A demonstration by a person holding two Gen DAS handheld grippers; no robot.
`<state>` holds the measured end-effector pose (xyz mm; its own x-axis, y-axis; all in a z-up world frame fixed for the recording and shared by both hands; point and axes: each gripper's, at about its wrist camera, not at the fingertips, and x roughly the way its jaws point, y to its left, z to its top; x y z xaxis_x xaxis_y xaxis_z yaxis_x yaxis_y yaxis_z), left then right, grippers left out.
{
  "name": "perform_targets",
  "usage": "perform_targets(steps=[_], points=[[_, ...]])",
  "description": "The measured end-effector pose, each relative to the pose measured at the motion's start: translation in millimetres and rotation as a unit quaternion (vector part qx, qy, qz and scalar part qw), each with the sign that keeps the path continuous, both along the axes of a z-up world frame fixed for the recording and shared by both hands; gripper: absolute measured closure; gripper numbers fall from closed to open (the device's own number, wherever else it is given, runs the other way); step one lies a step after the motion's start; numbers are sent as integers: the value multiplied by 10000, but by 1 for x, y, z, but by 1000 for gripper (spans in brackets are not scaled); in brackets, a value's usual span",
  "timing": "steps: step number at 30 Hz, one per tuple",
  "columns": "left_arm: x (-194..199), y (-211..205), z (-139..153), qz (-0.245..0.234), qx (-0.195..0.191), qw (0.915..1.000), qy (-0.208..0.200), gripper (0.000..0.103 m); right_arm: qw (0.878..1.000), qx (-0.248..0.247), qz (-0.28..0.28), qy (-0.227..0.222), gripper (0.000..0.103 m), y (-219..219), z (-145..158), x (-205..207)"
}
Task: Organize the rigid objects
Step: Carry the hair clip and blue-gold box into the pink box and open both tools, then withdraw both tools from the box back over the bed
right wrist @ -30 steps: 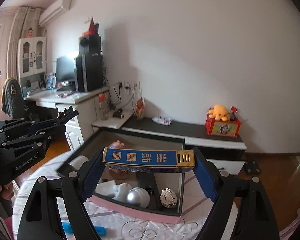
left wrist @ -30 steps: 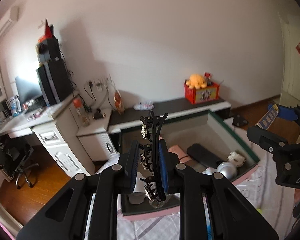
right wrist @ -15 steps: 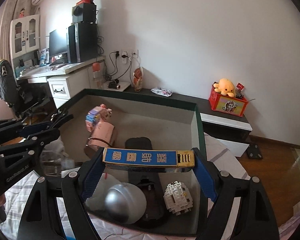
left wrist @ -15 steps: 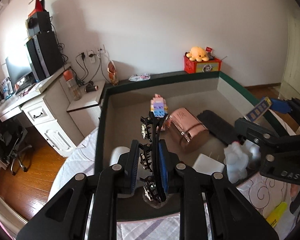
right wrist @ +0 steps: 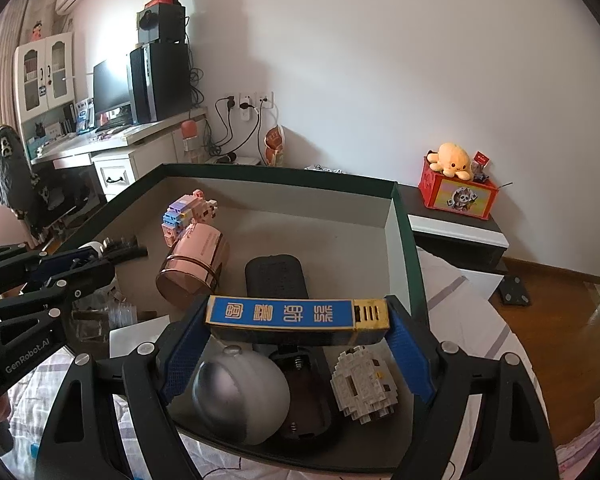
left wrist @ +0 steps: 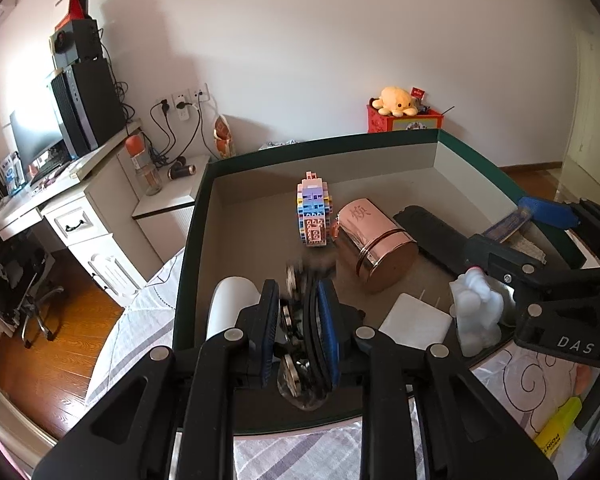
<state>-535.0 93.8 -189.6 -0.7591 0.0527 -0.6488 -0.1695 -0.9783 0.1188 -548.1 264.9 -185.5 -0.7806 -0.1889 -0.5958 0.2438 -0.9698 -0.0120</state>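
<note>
A green-rimmed storage box (left wrist: 192,216) stands on the bed; it also shows in the right wrist view (right wrist: 400,216). My left gripper (left wrist: 298,320) sits low over the box's near left part, with a black jewelled hair clip (left wrist: 296,344) between its pads, blurred. My right gripper (right wrist: 298,332) is shut on a blue and gold box (right wrist: 296,314) with Chinese characters, held above the box's near right part. From the left wrist view the right gripper (left wrist: 540,232) is at the right rim.
In the box lie a pastel brick toy (left wrist: 314,216), a pink tin (left wrist: 374,248), a black case (right wrist: 276,280), a silver dome (right wrist: 240,394), a white brick figure (right wrist: 364,384), a white pad (left wrist: 416,320) and a pale blue figurine (left wrist: 476,312). A yellow marker (left wrist: 556,428) lies on the bedsheet.
Both grippers have tilted down and moved in over the box. The hair clip has slid lower between the left pads and is blurred. The right gripper still grips the blue box.
</note>
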Motion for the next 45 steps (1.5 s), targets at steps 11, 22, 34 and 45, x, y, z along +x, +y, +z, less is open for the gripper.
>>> perform_targets(steps=[11,22,34,45], points=[[3,-4,4,104,4,9997,224,30,9999,-56,-29,137,16,0,5,5],[4,-12,9,318,5,9989,352,8,9994,-74,-155,308,12,3,10,9],[44,-44,53,785,235,9934,804,2,9967,-313,-267,693,0,14,36,23],[149,-55,105,875,113,9857,1436,0,9912,-221,-79,1301,0,4,100,110]])
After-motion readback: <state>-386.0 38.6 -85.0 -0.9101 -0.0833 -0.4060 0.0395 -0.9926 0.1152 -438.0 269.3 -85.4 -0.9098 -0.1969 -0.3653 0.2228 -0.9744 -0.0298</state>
